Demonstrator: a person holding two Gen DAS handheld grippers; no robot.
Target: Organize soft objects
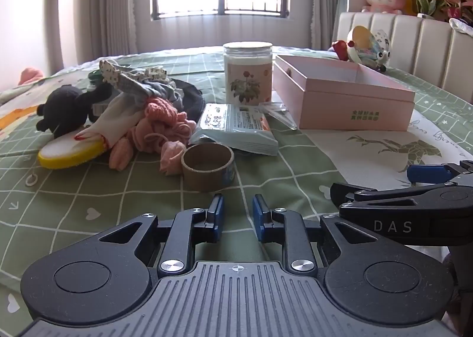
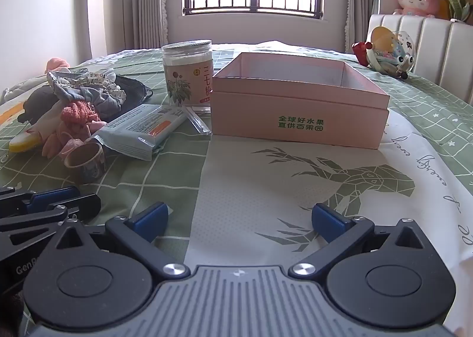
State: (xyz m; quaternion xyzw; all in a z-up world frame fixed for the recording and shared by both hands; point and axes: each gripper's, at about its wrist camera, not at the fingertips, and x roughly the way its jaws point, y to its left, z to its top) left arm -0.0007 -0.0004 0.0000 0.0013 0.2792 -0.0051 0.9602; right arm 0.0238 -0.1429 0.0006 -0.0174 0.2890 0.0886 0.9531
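One heap of soft stuff (image 1: 124, 118) sits at 10 o'clock on the green grid bedspread (image 1: 74, 198) — one black plush, one pink knit piece, some patterned cloth. Also one pink box (image 2: 298, 100), open and empty-looking, one jar (image 1: 247, 71), one tape roll (image 1: 207, 166), one wipes pack (image 1: 236, 128). Left gripper (image 1: 236, 216) is narrowly parted, pinching nothing; right gripper (image 2: 239, 219) is spread wide. One barred window at 12 o'clock.
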